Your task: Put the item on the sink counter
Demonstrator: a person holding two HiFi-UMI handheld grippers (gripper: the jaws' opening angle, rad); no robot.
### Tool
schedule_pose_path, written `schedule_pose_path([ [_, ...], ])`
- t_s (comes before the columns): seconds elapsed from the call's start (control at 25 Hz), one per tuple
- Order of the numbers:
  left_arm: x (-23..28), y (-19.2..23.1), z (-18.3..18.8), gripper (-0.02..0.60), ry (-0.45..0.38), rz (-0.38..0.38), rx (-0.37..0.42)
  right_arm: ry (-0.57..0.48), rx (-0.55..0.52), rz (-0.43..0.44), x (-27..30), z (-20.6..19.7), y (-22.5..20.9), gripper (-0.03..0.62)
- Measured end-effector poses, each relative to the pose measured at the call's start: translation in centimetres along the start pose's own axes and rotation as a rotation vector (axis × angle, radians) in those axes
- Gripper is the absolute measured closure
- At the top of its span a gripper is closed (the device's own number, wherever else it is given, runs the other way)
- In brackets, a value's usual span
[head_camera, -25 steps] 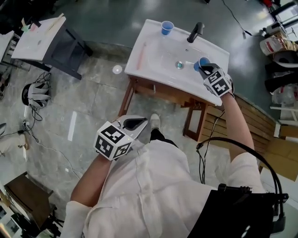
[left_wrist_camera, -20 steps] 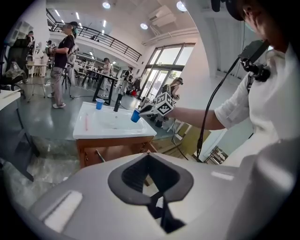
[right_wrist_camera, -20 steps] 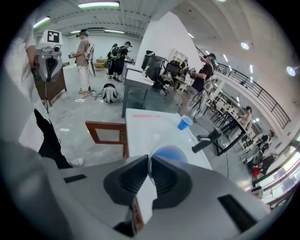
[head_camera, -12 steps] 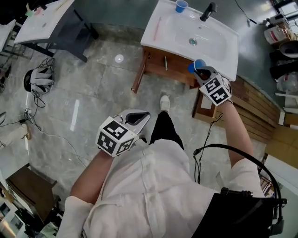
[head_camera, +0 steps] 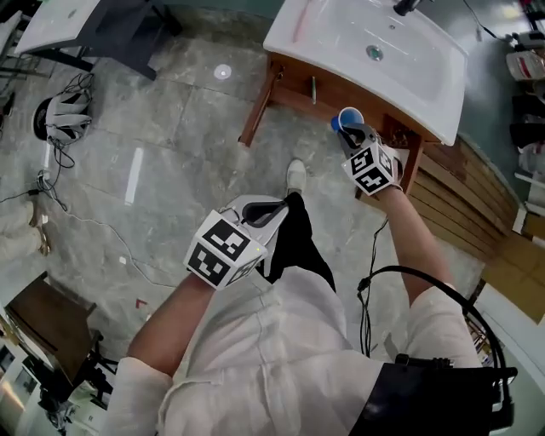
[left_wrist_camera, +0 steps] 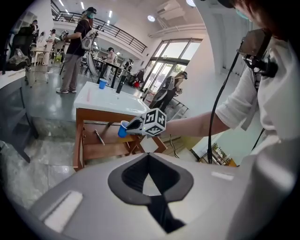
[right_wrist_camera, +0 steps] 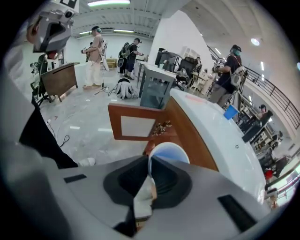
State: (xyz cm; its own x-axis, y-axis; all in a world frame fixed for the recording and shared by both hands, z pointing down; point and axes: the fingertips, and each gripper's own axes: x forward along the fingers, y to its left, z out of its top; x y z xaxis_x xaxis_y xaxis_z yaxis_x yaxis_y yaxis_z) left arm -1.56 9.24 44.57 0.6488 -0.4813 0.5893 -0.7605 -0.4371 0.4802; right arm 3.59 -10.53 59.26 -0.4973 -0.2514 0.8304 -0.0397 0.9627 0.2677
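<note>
A white sink counter (head_camera: 426, 81) on a wooden stand fills the top right of the head view. My right gripper (head_camera: 352, 134) is shut on the rim of a blue cup (head_camera: 348, 118), held in the air in front of the stand's front edge, off the counter. In the right gripper view the blue cup (right_wrist_camera: 169, 153) is pinched at its wall, with the sink counter (right_wrist_camera: 220, 136) to the right. My left gripper (head_camera: 258, 212) hangs by the person's leg, shut and empty. In the left gripper view the blue cup (left_wrist_camera: 123, 129) shows ahead. A second blue cup (left_wrist_camera: 103, 84) stands on the counter.
A faucet (head_camera: 404, 7) stands at the counter's back. A dark-legged white table (head_camera: 60, 21) is at the top left, with a headset and cables (head_camera: 64, 115) on the stone floor. Wooden slats (head_camera: 451, 192) lie right of the sink. Other people stand in the hall.
The person has stepped back from the sink. The right gripper has carried the blue cup off the counter's right end and out in front of the stand. The left gripper stayed by the body.
</note>
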Motion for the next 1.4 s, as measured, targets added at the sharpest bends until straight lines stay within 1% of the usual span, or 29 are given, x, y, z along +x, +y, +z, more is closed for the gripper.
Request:
schedule_pose_path([
  [0.16, 2.7, 1.1, -0.8, 0.577, 0.016, -0.004, -0.014, 0.019, 0.027, -0.01, 5.3, -2.5, -0.3, 0.572],
  [0.28, 5.0, 1.9, -1.6, 0.576, 0.047, -0.016, -0.008, 0.034, 0.045, -0.027, 9.1, -4.6, -1.0, 0.572],
  [0.36, 6.0, 2.5, -1.9, 0.576, 0.06, -0.023, -0.022, 0.047, 0.062, -0.04, 11.4, -5.9, -1.3, 0.572],
  [0.52, 7.1, 5.1, -1.6, 0.575, 0.044, -0.013, -0.057, 0.083, 0.056, -0.048, 15.8, -7.3, -2.4, 0.572],
  [0.68, 8.7, 7.2, -1.5, 0.577, 0.045, -0.004, -0.066, 0.096, 0.053, -0.067, 19.4, -8.4, -3.9, 0.572],
  [0.84, 9.6, 8.5, -1.4, 0.576, 0.046, 0.004, -0.069, 0.113, 0.038, -0.08, 22.1, -9.2, -5.3, 0.572],
  [1.0, 10.5, 9.3, -2.2, 0.576, 0.045, -0.008, -0.105, 0.127, 0.023, -0.085, 24.6, -10.1, -6.5, 0.572],
  [1.08, 11.1, 9.7, -2.5, 0.575, 0.059, -0.01, -0.108, 0.135, 0.02, -0.09, 25.6, -10.6, -7.1, 0.572],
  [1.24, 11.9, 9.9, -2.8, 0.575, 0.072, -0.024, -0.107, 0.152, 0.032, -0.095, 26.7, -11.2, -7.8, 0.572],
  [1.4, 11.9, 10.1, -2.6, 0.576, 0.063, -0.028, -0.121, 0.151, 0.021, -0.095, 26.9, -10.9, -7.9, 0.571],
])
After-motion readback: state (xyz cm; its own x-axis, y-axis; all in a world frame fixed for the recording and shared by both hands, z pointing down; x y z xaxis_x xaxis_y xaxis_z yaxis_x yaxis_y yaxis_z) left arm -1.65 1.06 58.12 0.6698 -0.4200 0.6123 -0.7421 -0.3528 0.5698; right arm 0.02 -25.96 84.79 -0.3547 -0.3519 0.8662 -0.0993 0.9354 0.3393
